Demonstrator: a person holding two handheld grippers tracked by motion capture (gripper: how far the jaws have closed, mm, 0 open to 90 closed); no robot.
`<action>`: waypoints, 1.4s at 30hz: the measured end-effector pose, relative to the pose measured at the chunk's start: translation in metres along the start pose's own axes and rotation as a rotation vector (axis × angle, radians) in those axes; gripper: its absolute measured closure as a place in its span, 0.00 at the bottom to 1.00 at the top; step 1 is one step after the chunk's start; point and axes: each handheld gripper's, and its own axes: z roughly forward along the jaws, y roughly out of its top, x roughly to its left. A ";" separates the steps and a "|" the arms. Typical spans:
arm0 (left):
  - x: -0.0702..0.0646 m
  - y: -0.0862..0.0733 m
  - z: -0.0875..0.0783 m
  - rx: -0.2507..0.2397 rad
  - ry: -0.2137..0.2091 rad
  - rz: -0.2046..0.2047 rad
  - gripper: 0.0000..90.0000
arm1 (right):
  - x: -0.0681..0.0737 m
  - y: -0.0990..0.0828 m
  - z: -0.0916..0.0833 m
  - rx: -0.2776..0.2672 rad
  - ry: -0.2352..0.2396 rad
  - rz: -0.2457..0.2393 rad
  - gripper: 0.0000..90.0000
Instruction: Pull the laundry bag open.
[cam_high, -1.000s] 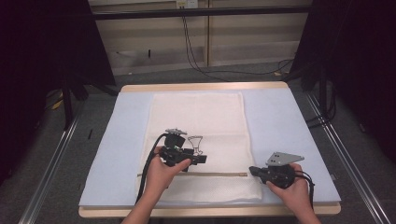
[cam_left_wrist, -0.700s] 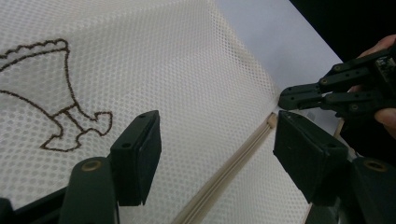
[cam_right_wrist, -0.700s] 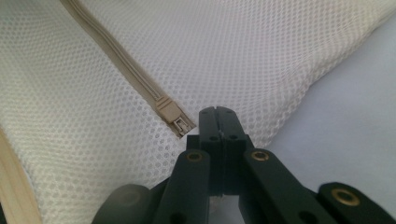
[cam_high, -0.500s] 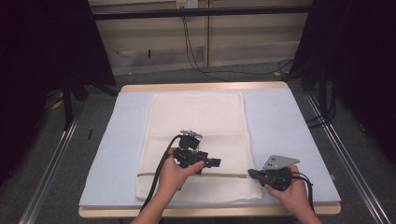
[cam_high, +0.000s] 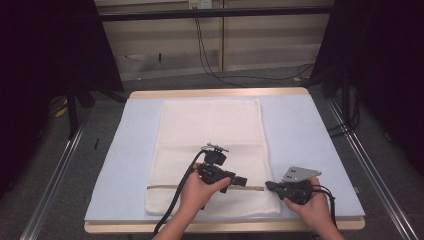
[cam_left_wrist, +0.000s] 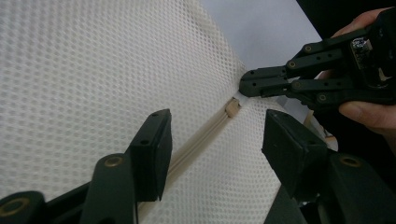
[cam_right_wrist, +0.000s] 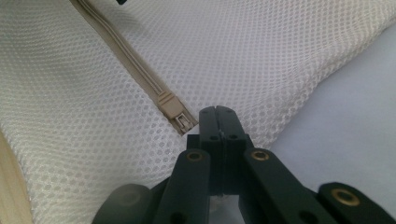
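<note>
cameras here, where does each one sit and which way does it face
High view: fixed above the person's side, looking forward and down on the table; both forearms, left claw, right claw.
Left gripper view: rides the left claw, open, looking along the zipper of the mesh bag; right claw beyond.
Right gripper view: rides the right claw, shut, by the zipper's slider.
All three share bag and zipper.

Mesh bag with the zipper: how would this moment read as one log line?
left claw: open over zipper | right claw: shut at zipper slider | mesh bag: flat on table
</note>
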 end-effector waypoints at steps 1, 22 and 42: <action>-0.001 0.001 0.001 0.004 -0.007 -0.004 0.49 | 0.001 0.000 0.000 0.003 -0.005 -0.004 1.00; -0.009 0.003 0.036 0.083 -0.025 -0.127 0.73 | 0.004 0.001 0.000 0.007 -0.023 -0.031 1.00; -0.012 0.004 0.060 0.084 0.020 -0.230 0.86 | 0.005 0.001 0.000 0.010 -0.030 -0.032 1.00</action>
